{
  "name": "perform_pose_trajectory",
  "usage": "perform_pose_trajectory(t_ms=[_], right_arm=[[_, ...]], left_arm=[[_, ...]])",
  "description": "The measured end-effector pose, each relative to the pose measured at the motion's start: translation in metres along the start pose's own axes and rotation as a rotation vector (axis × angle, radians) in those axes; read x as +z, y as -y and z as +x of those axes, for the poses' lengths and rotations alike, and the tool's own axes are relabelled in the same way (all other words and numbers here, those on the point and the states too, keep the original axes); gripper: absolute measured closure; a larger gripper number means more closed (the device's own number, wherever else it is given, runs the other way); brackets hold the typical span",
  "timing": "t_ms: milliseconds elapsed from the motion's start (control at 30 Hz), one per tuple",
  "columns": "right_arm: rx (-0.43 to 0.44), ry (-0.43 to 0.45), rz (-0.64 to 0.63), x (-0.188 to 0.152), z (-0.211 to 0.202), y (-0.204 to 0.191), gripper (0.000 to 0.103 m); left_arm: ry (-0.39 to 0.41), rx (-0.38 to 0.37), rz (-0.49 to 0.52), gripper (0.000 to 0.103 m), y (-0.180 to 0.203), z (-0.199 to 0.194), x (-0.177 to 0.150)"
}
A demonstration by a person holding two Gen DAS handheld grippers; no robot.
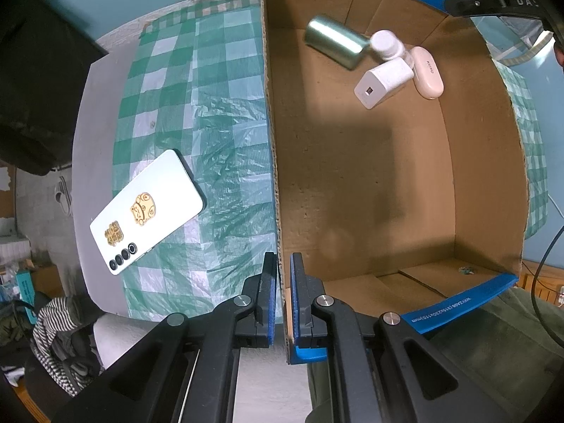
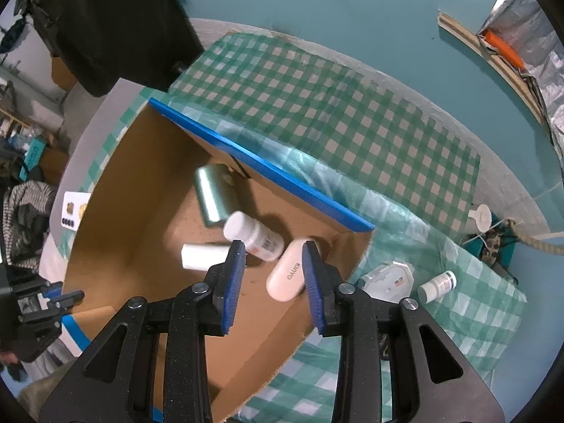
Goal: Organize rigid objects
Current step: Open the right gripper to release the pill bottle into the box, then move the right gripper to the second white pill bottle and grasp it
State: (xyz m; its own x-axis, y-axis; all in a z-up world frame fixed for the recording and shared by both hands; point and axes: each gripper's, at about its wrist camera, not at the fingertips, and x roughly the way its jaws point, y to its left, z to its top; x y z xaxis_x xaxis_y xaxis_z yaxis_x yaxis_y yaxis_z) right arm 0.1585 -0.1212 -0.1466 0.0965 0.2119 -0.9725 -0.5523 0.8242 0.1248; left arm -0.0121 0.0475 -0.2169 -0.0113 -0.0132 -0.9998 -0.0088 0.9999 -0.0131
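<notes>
Cardboard box (image 1: 370, 183) wall is pinched in my left gripper (image 1: 283, 296), steadying it. My right gripper (image 2: 273, 268) hangs spread over the pink case (image 2: 287, 271), not gripping it.

The box wall (image 2: 105, 190) hides most of the phone (image 2: 74, 208). The white block (image 2: 202, 256) is partly behind a claw finger (image 2: 234, 275). The silver cylinder (image 2: 210, 195) is blurred.

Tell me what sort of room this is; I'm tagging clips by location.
Probably a lived-in home room: a checked tablecloth on the table, striped clothes heaped beside it, and a slipper on the floor.
</notes>
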Motion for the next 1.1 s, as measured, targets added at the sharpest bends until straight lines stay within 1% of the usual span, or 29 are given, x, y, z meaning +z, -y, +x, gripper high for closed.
perform_pose_trajectory(t_ms=[33, 433, 733, 967, 1100], right_arm=[[-0.003, 0.002, 0.001, -0.001, -0.001, 0.001, 0.061], [-0.011, 0.018, 0.053, -0.006, -0.018, 0.022, 0.059], [-0.031, 0.012, 0.088, -0.016, -0.026, 0.045, 0.058], [-0.054, -0.005, 0.144, -0.026, -0.027, 0.073, 0.058], [-0.067, -0.018, 0.209, -0.033, -0.026, 0.1, 0.054]], left_arm=[[0.0, -0.001, -0.001, 0.096, 0.0, 0.0, 0.0], [0.0, 0.001, 0.002, 0.096, 0.0, 0.0, 0.001], [0.0, 0.002, 0.002, 0.096, 0.0, 0.0, 0.001], [0.0, 0.002, 0.001, 0.096, 0.0, 0.0, 0.001], [0.0, 0.001, 0.0, 0.096, 0.001, 0.0, 0.001]])
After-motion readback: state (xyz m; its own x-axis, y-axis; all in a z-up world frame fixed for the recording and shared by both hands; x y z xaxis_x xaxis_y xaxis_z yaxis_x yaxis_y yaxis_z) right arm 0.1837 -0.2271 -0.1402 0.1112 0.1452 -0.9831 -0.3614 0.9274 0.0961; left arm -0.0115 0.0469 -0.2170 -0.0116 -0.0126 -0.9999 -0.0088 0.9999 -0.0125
